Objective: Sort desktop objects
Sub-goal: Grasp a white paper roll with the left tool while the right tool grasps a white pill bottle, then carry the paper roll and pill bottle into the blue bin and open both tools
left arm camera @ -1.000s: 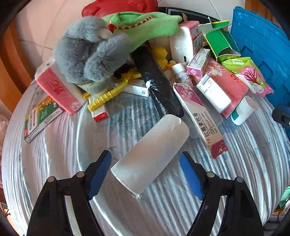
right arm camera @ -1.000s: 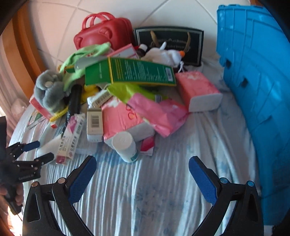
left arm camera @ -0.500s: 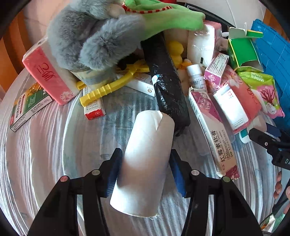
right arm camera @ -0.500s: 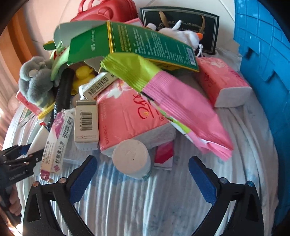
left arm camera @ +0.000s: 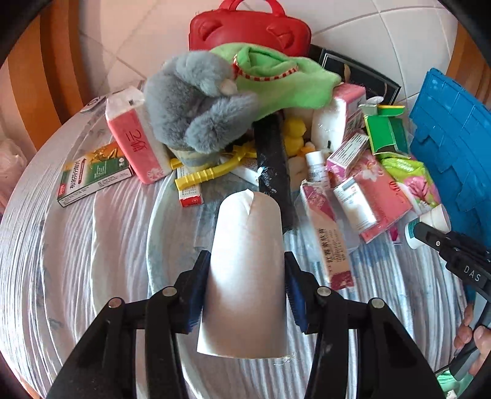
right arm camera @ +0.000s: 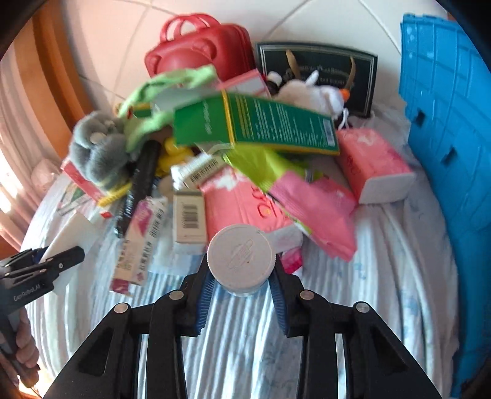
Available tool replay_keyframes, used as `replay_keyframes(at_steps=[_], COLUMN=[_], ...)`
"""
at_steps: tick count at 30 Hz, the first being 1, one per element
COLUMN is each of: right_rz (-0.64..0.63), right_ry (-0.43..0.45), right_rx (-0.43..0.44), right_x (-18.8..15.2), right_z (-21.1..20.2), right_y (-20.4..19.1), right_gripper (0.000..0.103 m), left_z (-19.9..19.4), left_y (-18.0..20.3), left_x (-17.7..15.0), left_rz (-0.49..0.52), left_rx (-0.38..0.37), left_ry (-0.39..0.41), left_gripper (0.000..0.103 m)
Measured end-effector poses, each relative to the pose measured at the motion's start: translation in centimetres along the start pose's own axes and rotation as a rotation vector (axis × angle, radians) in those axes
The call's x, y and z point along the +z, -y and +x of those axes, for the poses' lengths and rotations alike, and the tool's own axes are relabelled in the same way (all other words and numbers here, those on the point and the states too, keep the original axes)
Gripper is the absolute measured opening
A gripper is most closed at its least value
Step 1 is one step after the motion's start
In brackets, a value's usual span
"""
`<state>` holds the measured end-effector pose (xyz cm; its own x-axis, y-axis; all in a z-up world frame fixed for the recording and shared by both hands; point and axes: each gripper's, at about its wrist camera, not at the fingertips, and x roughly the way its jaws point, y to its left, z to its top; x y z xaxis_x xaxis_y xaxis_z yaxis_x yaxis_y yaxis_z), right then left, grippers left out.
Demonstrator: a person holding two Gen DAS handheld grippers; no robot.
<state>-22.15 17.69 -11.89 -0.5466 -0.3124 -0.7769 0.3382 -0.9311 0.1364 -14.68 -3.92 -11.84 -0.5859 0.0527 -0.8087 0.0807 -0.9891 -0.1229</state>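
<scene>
White cloth with pale blue stripes covers the table (left arm camera: 61, 251) that carries everything we see, and we read it from its left edge across. Near that left edge lies a flat green medicine box (left arm camera: 92, 175), with a pink tissue pack (left arm camera: 135, 144) just beside it and a grey plush toy (left arm camera: 196, 104) leaning over the pack's far end. Behind the plush, at the far edge, stands a red toy case (left arm camera: 248, 27). Toward the near edge our left gripper (left arm camera: 247, 294) has a white paper tube (left arm camera: 248, 276) between its blue pads; the jaws are closing, both pads press the tube's sides, and the tube points away from us toward a black wrapped stick (left arm camera: 273, 162). Right of that stick lie a long pink-and-white ointment box (left arm camera: 328, 236) and a heap of pink packets and small cartons. Farther right, at the near side of the heap, our right gripper (right arm camera: 242, 282) is closing on a white round-capped bottle (right arm camera: 241, 257), its pads set against the bottle's sides below the cap, which faces that gripper's camera. Beyond it a green carton (right arm camera: 257, 125) is blurred. Along the right edge of the table stands a blue plastic crate (right arm camera: 445, 153).
</scene>
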Motion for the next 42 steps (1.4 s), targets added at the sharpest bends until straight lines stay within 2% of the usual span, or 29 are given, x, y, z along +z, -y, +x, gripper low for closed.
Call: replay_keyframes(at_steps=[5,8,13,21,26,30,35,37,39,42], right_rz=[-0.016,-0.026,-0.016,0.000,0.030,0.051,0.009,-0.008,-0.029,-0.047], right_ry=[0.125,0.217,0.337,0.522,0.583,0.556,0.418,0.353,0.268,0.142], right_rx=[-0.015,-0.055,-0.110,-0.172,-0.216,-0.259,-0.361,-0.382,-0.400,-0.404], right_x=[1.3,2.1,2.6,2.3,2.6,3.1,3.8,4.1,4.3,3.9], right_z=[-6.1,-10.2,-16.7,-26.7,-32.0,-34.8,-37.0,-37.3,-36.9,-35.7], right_y=[-0.4,-0.3,1.2,5.9,10.8,16.3,23.8,26.7,29.5,33.3], right_gripper=[0.034,0.034,0.034,0.034,0.034,0.034,0.034,0.034,0.034,0.034], left_z=[-4.9,-8.1,-11.3,-16.5,-18.6,-20.0,-21.4,-21.6,-21.2,-19.5], left_y=[2.2,4.5,9.0,18.1,24.8,30.7,38.4,41.4,44.8,49.8], left_x=[1.6,2.5,4.4,5.2,6.4,7.2,8.3,9.2,10.0,10.2], left_rz=[0.027,0.044,0.087,0.176,0.227,0.288,0.364,0.373,0.396,0.441], left_rx=[-0.022,-0.038,-0.064,-0.147,-0.227,-0.291,-0.370,-0.410,-0.461,-0.472], left_ry=[0.113,0.181,0.254,0.378,0.406,0.405,0.371,0.323,0.242,0.109], left_gripper=[0.046,0.046,0.046,0.046,0.046,0.046,0.046,0.046,0.046,0.046])
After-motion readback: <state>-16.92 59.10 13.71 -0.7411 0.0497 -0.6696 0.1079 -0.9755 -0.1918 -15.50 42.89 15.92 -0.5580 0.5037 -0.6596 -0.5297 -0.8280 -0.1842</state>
